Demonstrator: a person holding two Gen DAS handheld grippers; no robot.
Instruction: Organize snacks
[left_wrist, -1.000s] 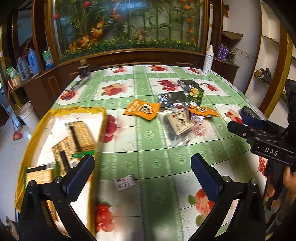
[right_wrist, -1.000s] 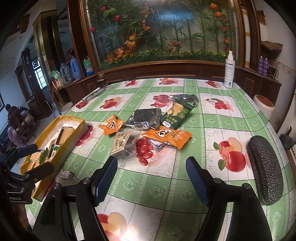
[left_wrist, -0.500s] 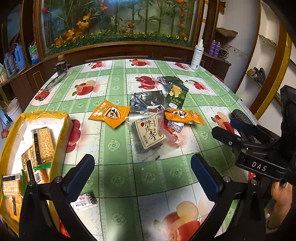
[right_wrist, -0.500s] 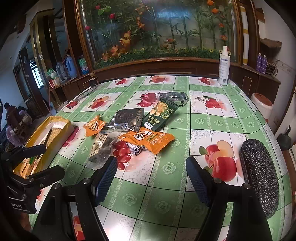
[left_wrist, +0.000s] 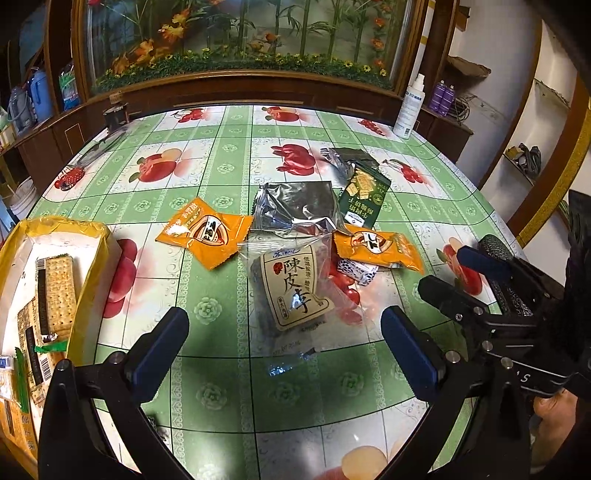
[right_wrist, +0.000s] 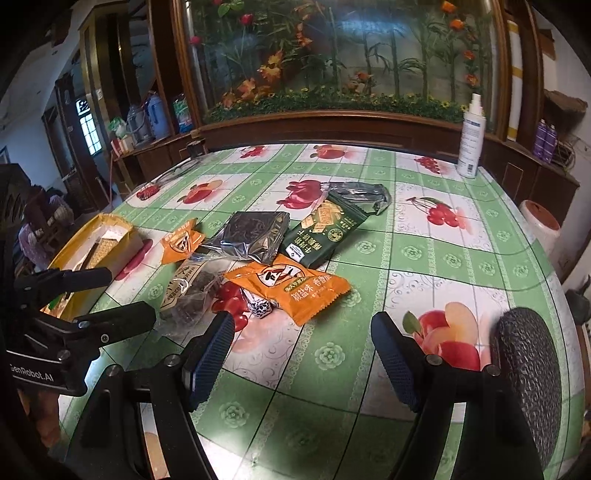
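Your left claw (left_wrist: 284, 339) is wide open and holds nothing. To its left, past the left finger, stands the yellow box (left_wrist: 92, 266) with crackers (left_wrist: 55, 291) already inside. Straight ahead of this claw, just beyond the fingertips and between them, lies the clear plum bag (left_wrist: 291, 288). Its long axis runs away from you, a little tilted to the left at the far end, so it lies almost along the claw's pointing line. Farther ahead and to the left is one orange packet (left_wrist: 207, 230), lying crosswise.

Your right claw (right_wrist: 303, 354) is also wide open and empty. The second orange packet (right_wrist: 291, 286) lies just ahead of it, a little left of centre; its long axis goes from far-left to near-right. The plum bag is left of this claw's left finger. To the right, beside the right finger, is a black case (right_wrist: 528, 376).

I judge the left claw is nearer to the plum bag, and the right one to the orange packet.
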